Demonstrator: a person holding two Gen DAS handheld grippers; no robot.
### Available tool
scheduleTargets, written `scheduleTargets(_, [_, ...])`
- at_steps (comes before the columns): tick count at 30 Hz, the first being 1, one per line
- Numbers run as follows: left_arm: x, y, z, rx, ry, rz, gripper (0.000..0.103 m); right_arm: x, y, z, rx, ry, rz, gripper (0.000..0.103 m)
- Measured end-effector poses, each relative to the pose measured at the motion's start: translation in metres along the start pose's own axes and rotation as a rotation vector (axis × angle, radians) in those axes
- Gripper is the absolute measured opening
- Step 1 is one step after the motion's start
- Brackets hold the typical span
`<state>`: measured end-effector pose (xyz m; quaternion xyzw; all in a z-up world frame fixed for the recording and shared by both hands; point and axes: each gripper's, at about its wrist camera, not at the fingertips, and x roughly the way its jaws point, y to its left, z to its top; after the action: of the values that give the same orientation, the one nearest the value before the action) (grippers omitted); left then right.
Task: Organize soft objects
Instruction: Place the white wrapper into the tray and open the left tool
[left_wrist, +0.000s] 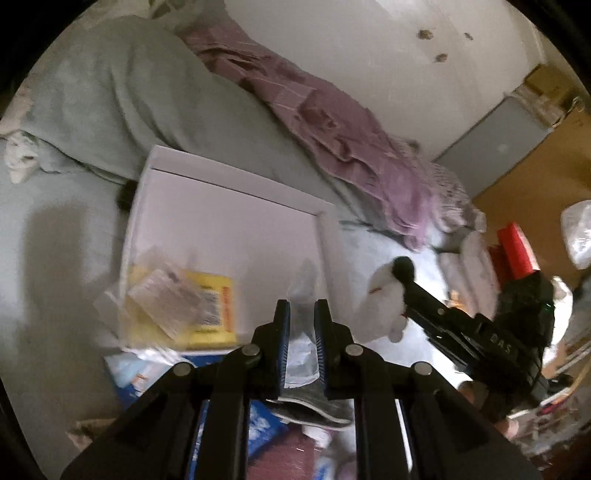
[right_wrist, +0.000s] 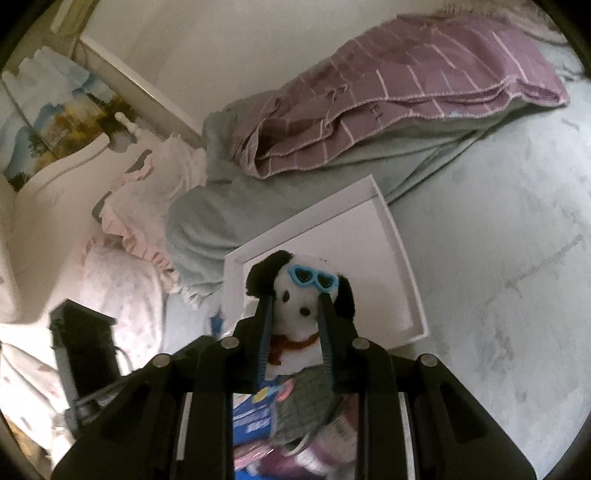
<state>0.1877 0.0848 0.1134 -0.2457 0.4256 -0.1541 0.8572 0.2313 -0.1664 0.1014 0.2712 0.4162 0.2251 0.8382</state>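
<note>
My right gripper (right_wrist: 295, 304) is shut on a white plush dog (right_wrist: 301, 295) with black ears and blue heart sunglasses, held above the near edge of a white tray (right_wrist: 399, 236) on the bed. In the left wrist view the plush dog (left_wrist: 388, 295) and right gripper (left_wrist: 402, 284) show to the right of the tray (left_wrist: 236, 218). My left gripper (left_wrist: 302, 308) is shut on a clear plastic bag (left_wrist: 301, 354) over the tray's near right corner. A yellow packet (left_wrist: 210, 314) lies in the tray.
A grey-green blanket (left_wrist: 147, 99) and a purple striped blanket (left_wrist: 332, 122) are heaped on the bed beyond the tray. Pink frilled pillows (right_wrist: 136, 229) lie by the white headboard (right_wrist: 55, 184). Blue packets (left_wrist: 258, 424) and a grey shoe (left_wrist: 314, 402) lie below the grippers.
</note>
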Motion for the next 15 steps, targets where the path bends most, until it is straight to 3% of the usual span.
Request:
scheduleTargets(4, [0.002,0.004,0.001,0.036,-0.053,0.129,0.012,0.014,-0.001,0.003,-0.029,-0.012,-0.036,0.026])
scheduleTargets(8, [0.014,0.008,0.0,0.065,-0.062,0.182,0.012,0.026,0.003,-0.001,-0.073,-0.005,-0.037,0.026])
scheduleTargets(12, [0.028,0.008,-0.003,0.113,-0.079,0.293,0.012,0.042,0.006,-0.004,-0.096,0.02,-0.054,0.026])
scheduleTargets(15, [0.042,0.011,-0.005,0.125,-0.069,0.32,0.012,0.054,0.009,-0.008,-0.116,0.045,-0.07,0.026])
